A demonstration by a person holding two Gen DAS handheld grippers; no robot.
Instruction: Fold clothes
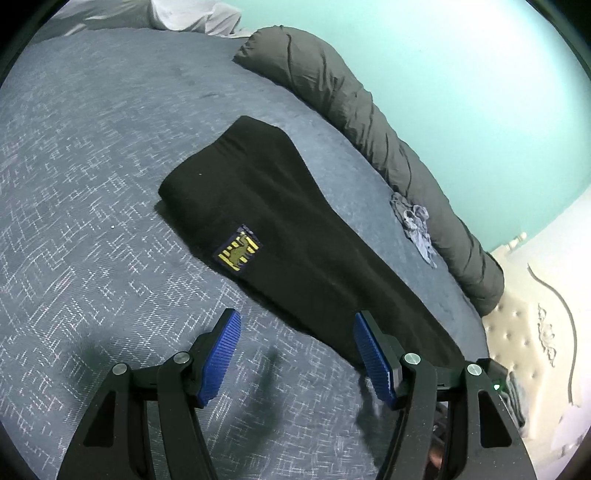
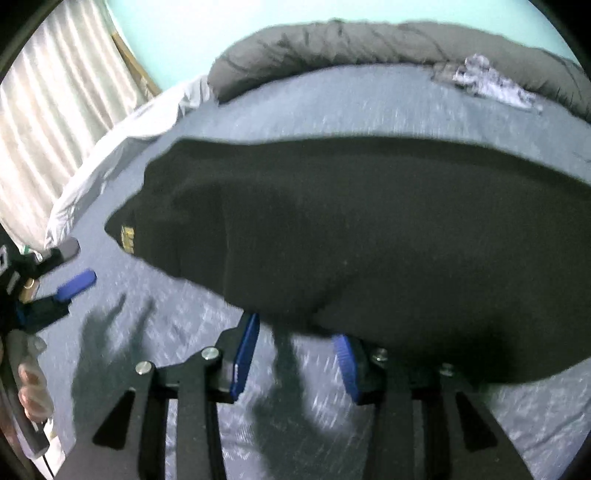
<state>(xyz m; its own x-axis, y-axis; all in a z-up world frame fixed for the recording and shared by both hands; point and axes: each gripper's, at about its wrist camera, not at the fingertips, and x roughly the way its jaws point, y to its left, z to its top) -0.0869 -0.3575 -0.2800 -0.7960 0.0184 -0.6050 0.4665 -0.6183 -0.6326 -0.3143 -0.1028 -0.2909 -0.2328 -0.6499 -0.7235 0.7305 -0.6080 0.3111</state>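
A black garment (image 1: 280,221) with a yellow and blue patch (image 1: 238,254) lies folded into a long band on the grey-blue patterned bedspread (image 1: 92,203). My left gripper (image 1: 295,325) hovers open just short of its near edge, blue pads wide apart with nothing between them. In the right wrist view the same black garment (image 2: 369,229) fills the middle, blurred by motion. My right gripper (image 2: 297,328) is open at its near edge; the right pad (image 2: 347,365) is partly under the cloth. The left gripper (image 2: 74,284) shows at the far left.
A rolled dark grey duvet (image 1: 369,122) runs along the bed's far edge by a teal wall. A small crumpled grey cloth (image 1: 413,221) lies beside it. White bedding (image 1: 192,16) sits at the top. A tufted cream headboard (image 1: 517,332) and curtains (image 2: 55,92) border the bed.
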